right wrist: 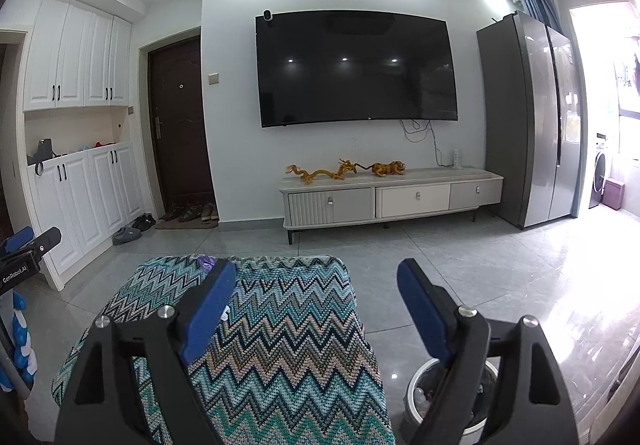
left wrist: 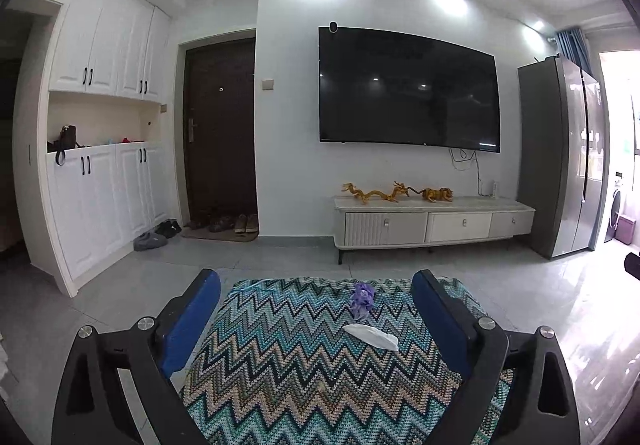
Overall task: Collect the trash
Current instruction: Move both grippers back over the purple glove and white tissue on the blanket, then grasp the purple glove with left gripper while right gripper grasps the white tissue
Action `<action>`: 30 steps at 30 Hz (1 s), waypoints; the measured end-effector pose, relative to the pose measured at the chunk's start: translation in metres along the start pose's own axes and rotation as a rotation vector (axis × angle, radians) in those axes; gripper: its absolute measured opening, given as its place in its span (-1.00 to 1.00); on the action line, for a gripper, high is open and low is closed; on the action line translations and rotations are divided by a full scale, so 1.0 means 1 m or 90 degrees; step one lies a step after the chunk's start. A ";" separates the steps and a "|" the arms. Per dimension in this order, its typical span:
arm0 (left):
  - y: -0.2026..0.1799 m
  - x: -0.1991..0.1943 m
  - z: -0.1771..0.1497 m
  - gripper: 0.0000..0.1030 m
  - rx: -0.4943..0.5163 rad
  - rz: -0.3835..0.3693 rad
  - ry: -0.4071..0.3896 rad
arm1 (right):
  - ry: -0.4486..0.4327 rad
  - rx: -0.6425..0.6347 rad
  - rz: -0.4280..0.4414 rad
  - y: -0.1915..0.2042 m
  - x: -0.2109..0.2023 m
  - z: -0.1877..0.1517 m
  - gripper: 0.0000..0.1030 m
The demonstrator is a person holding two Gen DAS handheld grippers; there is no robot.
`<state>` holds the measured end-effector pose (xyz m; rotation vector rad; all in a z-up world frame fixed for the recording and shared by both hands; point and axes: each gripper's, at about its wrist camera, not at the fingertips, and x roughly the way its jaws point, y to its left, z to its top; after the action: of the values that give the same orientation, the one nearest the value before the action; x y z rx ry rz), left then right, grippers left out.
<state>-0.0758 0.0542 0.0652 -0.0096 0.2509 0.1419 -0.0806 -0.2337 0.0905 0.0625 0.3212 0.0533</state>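
Note:
A table with a zigzag cloth [left wrist: 280,357] stands in front of me. On it lie a white crumpled tissue [left wrist: 372,335] and, farther back, a purple scrap [left wrist: 361,297]. My left gripper [left wrist: 316,285] is open and empty, hovering over the cloth with the tissue between its fingers' lines. My right gripper [right wrist: 316,277] is open and empty above the table's right edge [right wrist: 360,309]. The purple scrap [right wrist: 207,263] peeks out behind the right gripper's left finger [right wrist: 208,309]. A white trash bin [right wrist: 416,397] with a dark liner stands on the floor at lower right, partly hidden by the right finger.
A TV cabinet [left wrist: 432,223] with golden figurines stands under a wall TV [left wrist: 408,89]. A grey fridge [left wrist: 564,165] is at the right. White cupboards [left wrist: 100,181], a dark door [left wrist: 220,133] and shoes [left wrist: 224,224] are at the left. The left gripper's body [right wrist: 24,257] shows at the left edge.

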 end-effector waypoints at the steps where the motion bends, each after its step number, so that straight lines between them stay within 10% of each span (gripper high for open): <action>1: 0.000 -0.001 0.000 0.88 0.001 0.005 -0.001 | -0.003 0.000 0.003 0.000 -0.001 0.001 0.64; 15: 0.029 0.023 0.009 0.98 -0.010 0.024 0.001 | -0.020 -0.018 0.034 0.007 0.010 0.011 0.67; 30: -0.008 0.242 -0.029 0.91 0.056 -0.171 0.226 | 0.178 -0.016 0.186 0.041 0.203 -0.026 0.67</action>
<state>0.1499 0.0790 -0.0228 0.0186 0.6067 -0.1403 0.1012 -0.1785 0.0049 0.0770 0.5887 0.3587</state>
